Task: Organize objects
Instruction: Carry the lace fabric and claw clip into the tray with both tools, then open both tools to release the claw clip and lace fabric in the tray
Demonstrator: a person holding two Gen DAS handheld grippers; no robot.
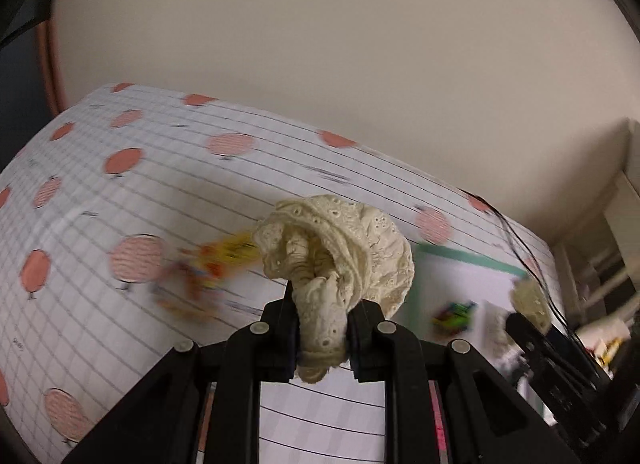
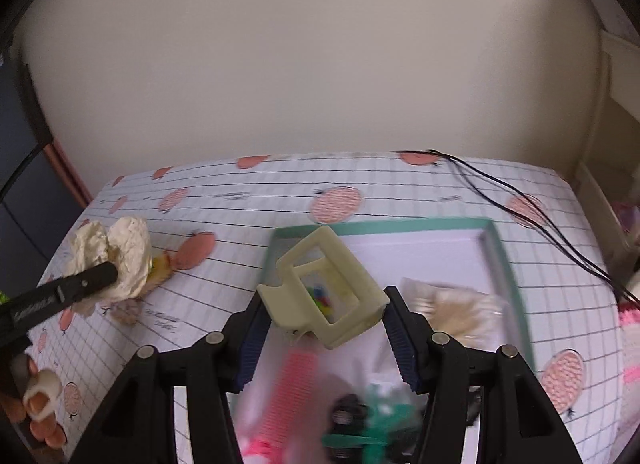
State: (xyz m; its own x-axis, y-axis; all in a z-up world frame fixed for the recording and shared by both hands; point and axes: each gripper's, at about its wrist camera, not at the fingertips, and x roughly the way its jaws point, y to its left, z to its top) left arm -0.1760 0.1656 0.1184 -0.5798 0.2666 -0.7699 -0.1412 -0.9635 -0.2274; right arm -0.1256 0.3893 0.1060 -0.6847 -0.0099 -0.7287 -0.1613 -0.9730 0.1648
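My left gripper (image 1: pixel 322 320) is shut on a cream lace scrunchie (image 1: pixel 336 252), held up above the tablecloth. The right wrist view shows that same scrunchie (image 2: pixel 124 252) at the far left, pinched by the left gripper (image 2: pixel 108 276). My right gripper (image 2: pixel 324 332) is shut on a cream hair claw clip (image 2: pixel 324 288), which hangs tilted over the green-rimmed white tray (image 2: pixel 508 264). Inside the tray lie a pink comb (image 2: pixel 296 376), a green clip (image 2: pixel 372 424), a pale fluffy item (image 2: pixel 452 308) and small colourful pieces (image 2: pixel 322 298).
A white grid cloth with pink spots (image 2: pixel 336 204) covers the table against a beige wall. A blurred yellow-orange item (image 1: pixel 212 268) lies left of the tray (image 1: pixel 472 260). Black cables (image 2: pixel 520 200) cross the back right corner. A hand (image 2: pixel 38 400) shows at lower left.
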